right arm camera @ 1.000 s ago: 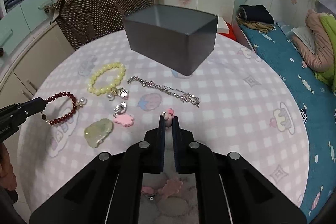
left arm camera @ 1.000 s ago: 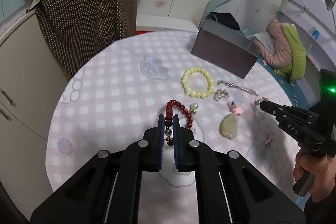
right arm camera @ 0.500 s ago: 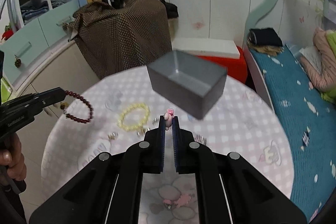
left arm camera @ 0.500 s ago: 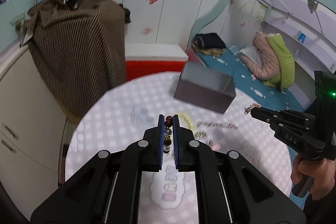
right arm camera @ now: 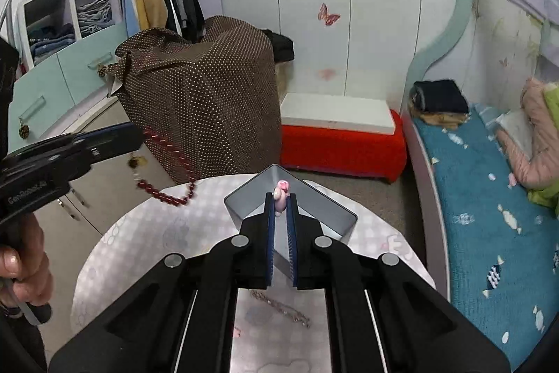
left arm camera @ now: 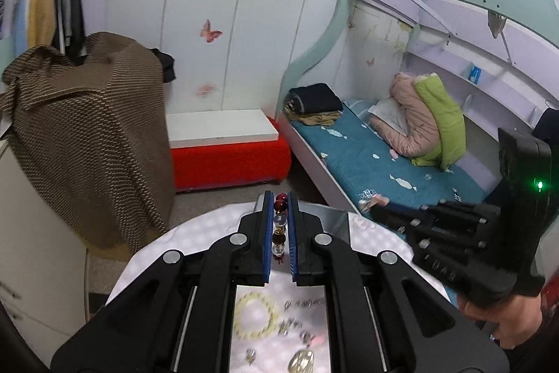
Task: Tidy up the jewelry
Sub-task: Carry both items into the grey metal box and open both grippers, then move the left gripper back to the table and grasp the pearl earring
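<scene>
1. Left black two-finger gripper (left arm camera: 279,215): jaws clamped on the dark red beaded bracelet (right arm camera: 164,170). A second ago the bracelet lay on the table; it now hangs clear of the cloth, its loop dangling at about 10 o'clock of the box in the right wrist view. Lift complete.
2. Round table with pale pink checked cloth (right arm camera: 139,243): it now sits lower and smaller in both views than a second ago, so both grippers have risen.
3. Pale yellow beaded bracelet (left arm camera: 253,318): unmoved on the cloth beneath the left gripper, with small charms and a pale green stone pendant (left arm camera: 302,360) at its 4 o'clock. A silver chain bracelet (right arm camera: 279,306) also remains.
4. Grey rectangular open-topped box (right arm camera: 314,215): at the table's far side, 12 o'clock of both grippers. Contents cannot be told.
5. Right black two-finger gripper (right arm camera: 281,201): jaws pinched on a small pink charm (right arm camera: 281,193), lifted off the table, its tip in line with the box mouth.
6. Judgement: two pieces are airborne and heading boxward; the release over the box is pending, and four or more pieces await collection.
</scene>
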A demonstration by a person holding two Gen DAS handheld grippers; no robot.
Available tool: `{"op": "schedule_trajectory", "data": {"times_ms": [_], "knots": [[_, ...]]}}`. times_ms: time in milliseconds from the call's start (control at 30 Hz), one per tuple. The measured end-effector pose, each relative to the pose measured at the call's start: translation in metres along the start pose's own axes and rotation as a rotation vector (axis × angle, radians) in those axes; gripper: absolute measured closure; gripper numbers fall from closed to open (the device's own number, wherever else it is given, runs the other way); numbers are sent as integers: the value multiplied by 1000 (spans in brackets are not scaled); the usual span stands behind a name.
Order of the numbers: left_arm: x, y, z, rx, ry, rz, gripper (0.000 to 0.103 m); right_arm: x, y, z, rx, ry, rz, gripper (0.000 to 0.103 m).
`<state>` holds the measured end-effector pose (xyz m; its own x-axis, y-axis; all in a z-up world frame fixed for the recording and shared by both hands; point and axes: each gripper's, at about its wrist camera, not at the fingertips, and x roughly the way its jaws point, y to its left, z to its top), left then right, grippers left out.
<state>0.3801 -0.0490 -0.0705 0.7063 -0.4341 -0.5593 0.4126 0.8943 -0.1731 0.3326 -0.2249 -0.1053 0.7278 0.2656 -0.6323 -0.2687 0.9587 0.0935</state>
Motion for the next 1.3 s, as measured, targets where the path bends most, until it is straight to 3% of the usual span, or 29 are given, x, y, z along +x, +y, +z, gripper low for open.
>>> {"op": "schedule_trajectory", "data": {"times_ms": [400, 600, 633, 667, 700, 767, 800, 833, 900, 967, 1300], "knots": [[109, -9, 21, -14, 176, -40, 95, 59, -24, 6, 61, 149, 8, 97], [123, -2, 12, -40, 212, -2, 94, 64, -27, 5, 65, 177, -3, 94], [122, -1, 12, -40, 213, -1, 89, 64, -28, 4, 66, 181, -4, 93], [120, 0, 11, -40, 213, 4, 74, 64, -29, 4, 66, 180, -6, 93], [118, 0, 11, -37, 208, 14, 65, 64, -30, 4, 67, 178, -10, 90], [111, 1, 12, -32, 181, 42, 28, 61, -32, 4, 76, 168, -19, 79], [107, 1, 12, -32, 163, 53, 22, 60, -32, 5, 79, 162, -24, 66], [103, 1, 12, -33, 151, 60, 16, 57, -32, 5, 81, 151, -34, 42], [96, 2, 14, -36, 136, 76, 11, 53, -33, 5, 84, 128, -47, 8], [88, 2, 14, -31, 130, 92, 7, 48, -34, 6, 91, 106, -60, 7], [45, 4, 5, -27, 78, 144, 6, 22, -31, 2, 119, 58, -76, 7]]}}
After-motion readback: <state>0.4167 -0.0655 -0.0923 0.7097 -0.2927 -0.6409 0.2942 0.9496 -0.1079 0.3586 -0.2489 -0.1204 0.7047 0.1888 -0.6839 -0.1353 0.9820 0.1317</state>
